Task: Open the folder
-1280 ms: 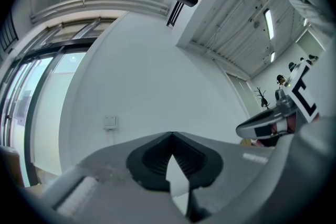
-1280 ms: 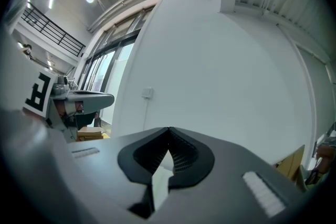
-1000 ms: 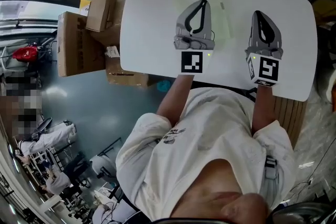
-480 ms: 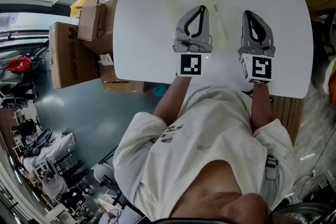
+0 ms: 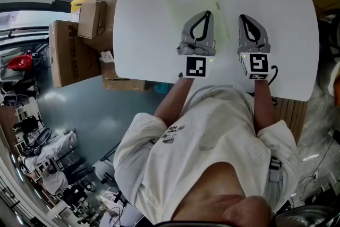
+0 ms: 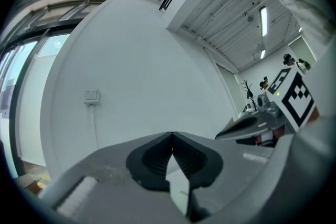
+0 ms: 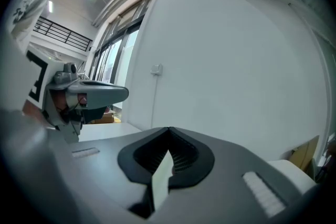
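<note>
A pale, almost see-through folder (image 5: 187, 1) lies flat on the white table (image 5: 143, 34), toward its far middle. My left gripper (image 5: 206, 13) hovers over the folder's near right part, jaws shut and empty; in its own view the left gripper's tips (image 6: 171, 134) meet. My right gripper (image 5: 241, 17) hangs just right of the folder, its jaws also touching at the tip (image 7: 169, 128), with nothing held. Each gripper sees the other alongside: the right gripper (image 6: 262, 124) and the left gripper (image 7: 86, 94). Neither gripper view shows the folder.
Cardboard boxes (image 5: 71, 48) are stacked on the floor left of the table. A wooden panel (image 5: 291, 114) stands by the table's near right corner. A white wall with a socket (image 6: 91, 96) faces both grippers.
Both grippers have come lower toward the table. The right one has shifted left, closer to the left one. Both stay shut.
</note>
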Available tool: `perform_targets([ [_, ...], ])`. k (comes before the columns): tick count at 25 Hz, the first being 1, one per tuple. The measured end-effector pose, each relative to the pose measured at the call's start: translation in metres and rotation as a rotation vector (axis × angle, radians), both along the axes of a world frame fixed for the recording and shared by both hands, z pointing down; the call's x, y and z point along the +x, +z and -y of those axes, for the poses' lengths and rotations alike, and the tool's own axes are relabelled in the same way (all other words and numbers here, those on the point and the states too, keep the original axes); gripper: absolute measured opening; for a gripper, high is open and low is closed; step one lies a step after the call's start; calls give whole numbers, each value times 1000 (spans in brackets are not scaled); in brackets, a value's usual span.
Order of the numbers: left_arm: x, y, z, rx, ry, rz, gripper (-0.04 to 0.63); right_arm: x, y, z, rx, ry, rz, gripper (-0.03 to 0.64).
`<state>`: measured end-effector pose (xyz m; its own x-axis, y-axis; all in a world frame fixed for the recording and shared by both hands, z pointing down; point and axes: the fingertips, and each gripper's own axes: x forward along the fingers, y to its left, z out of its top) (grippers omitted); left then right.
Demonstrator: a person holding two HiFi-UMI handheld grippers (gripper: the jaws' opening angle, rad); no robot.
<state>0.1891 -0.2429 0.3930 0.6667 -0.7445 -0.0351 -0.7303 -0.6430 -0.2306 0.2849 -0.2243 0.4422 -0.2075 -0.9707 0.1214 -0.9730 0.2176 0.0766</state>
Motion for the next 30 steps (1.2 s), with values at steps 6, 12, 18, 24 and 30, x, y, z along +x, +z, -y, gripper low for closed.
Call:
perform_targets([
  [6,9,18,-3,-35,27,24,-3,-12,43,-2,-72,-76,27,2],
  [12,13,41,-9,-46,52,90,-3,-18,82,-7,-150,-106,44,2],
  [18,17,70,-20,-61,71,154,26,-20,119,-13,-224,-147,102,2],
  [24,20,103,-33,-75,111,260,55,-21,141,-28,-280,-170,171,1],
  [30,26,130,-49,-83,150,333,74,-25,140,-27,-263,-204,165,2],
])
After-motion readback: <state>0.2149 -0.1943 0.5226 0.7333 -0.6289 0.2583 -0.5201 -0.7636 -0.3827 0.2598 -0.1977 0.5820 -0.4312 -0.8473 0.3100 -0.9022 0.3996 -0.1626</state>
